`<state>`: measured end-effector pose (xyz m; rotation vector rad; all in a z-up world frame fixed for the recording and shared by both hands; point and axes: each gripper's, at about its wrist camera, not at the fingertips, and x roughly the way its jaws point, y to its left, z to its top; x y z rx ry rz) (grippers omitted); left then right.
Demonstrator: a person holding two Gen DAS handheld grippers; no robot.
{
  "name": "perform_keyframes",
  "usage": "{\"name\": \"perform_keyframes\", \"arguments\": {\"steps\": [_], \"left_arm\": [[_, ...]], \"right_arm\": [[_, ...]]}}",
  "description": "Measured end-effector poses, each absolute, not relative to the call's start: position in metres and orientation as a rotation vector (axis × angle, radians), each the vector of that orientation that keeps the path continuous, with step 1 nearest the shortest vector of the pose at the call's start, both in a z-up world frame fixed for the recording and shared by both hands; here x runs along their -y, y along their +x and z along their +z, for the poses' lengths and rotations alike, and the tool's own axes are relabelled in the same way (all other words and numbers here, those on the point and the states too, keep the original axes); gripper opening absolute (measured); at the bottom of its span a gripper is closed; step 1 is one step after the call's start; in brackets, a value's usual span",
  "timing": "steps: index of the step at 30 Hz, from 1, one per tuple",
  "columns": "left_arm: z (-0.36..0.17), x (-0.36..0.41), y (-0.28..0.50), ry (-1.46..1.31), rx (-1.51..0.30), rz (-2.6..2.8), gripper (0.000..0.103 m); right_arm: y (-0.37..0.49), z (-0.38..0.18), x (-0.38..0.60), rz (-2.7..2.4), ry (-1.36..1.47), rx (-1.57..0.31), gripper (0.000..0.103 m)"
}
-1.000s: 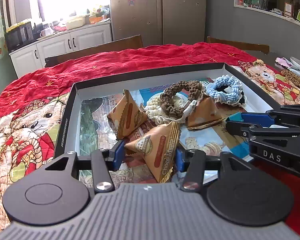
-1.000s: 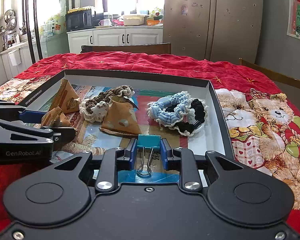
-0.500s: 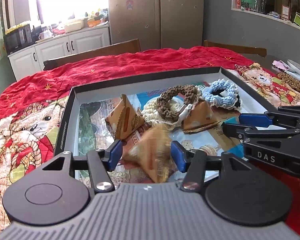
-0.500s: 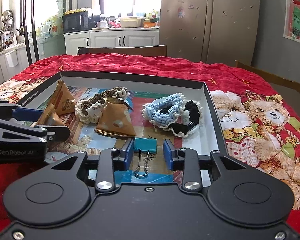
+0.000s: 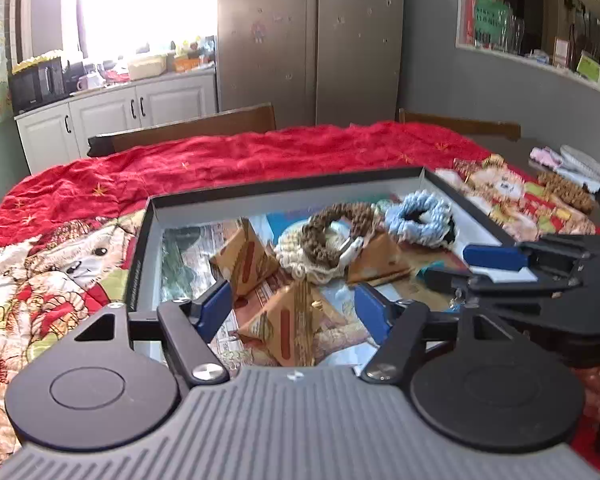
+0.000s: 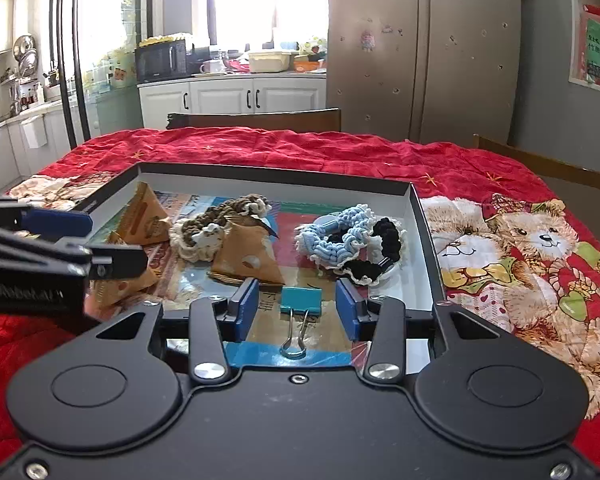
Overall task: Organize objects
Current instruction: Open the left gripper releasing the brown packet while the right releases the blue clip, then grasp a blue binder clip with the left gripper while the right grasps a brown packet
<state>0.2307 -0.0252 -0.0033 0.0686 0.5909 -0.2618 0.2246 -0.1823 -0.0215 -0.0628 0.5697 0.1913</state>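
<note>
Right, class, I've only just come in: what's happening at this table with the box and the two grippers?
A person holding a gripper in each hand is sorting small things into a shallow box on a red quilt. The left gripper is opening over a triangular snack packet that lies in the box, pads clear of it. The right gripper is opening around a teal binder clip, also lying free. Two more packets and several crocheted scrunchies are already inside.

Blown-out window (image 6: 260, 4) backlight; left view motion-blurred, fisheye-bent edges.
</note>
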Motion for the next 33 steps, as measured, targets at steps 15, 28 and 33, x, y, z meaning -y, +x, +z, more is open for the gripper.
{"name": "perform_keyframes", "arguments": {"steps": [15, 28, 33], "left_arm": [[0.024, 0.001, 0.176, 0.06, -0.516, -0.239, 0.085], [-0.005, -0.02, 0.143, -0.015, -0.568, -0.219, 0.086], [-0.021, -0.02, 0.144, -0.036, -0.608, -0.223, 0.086]], "right_arm": [[0.147, 0.009, 0.182, 0.357, -0.052, -0.528, 0.049], [0.132, -0.022, 0.151, 0.515, -0.087, -0.592, 0.055], [0.138, -0.037, 0.143, 0.528, -0.121, -0.624, 0.056]]}}
